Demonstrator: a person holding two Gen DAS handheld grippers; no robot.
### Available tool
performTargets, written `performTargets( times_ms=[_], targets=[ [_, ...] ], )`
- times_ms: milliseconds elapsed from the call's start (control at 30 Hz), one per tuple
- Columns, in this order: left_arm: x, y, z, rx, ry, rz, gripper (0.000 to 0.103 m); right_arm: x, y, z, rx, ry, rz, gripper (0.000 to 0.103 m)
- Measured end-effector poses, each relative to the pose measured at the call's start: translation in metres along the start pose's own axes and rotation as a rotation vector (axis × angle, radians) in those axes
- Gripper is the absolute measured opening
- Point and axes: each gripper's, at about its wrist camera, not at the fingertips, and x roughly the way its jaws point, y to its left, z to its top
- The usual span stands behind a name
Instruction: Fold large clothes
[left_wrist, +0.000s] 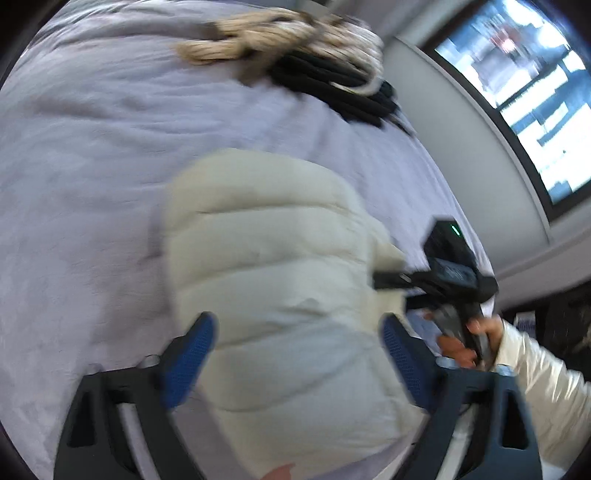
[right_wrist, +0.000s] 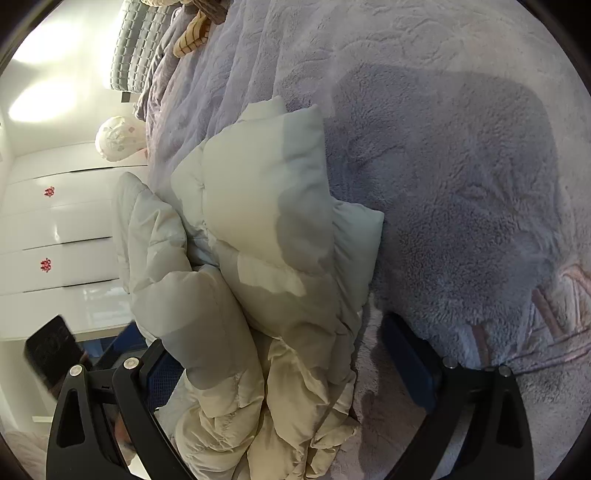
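On the bed (right_wrist: 443, 166), the folded jacket (right_wrist: 258, 229) lies flat for folding; left gripper (left_wrist: 299, 354) and right gripper (right_wrist: 291, 373) straddle it, fingers released.

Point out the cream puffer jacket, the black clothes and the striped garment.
cream puffer jacket (left_wrist: 273, 258), left wrist view, quilted middle panel.
black clothes (left_wrist: 332, 85), left wrist view, folded ridges.
striped garment (right_wrist: 192, 37), right wrist view, yellowish striped fold.

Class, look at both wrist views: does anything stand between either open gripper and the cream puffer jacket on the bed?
Nothing visible does. The left gripper and right gripper both straddle the puffer jacket directly, jaws open.
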Motion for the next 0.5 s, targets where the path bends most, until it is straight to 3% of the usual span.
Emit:
performTargets(
  times_ms=[233, 333, 500],
  targets=[
    [0.036, 0.105, 0.003, -0.321, 0.055, -0.221, 0.103, 0.0, 0.0, -0.001, 0.002, 0.004, -0.007, 0.099],
    [0.055, 0.117, -0.002, -0.355, 0.073, -0.291, 0.103, -0.001, -0.002, -0.003, -0.001, 0.005, -0.004, 0.099],
    [0.082, 0.102, 0.001, -0.317, 0.09, -0.35, 0.103, -0.002, -0.004, -0.005, -0.001, 0.005, 0.002, 0.099]
  ],
)
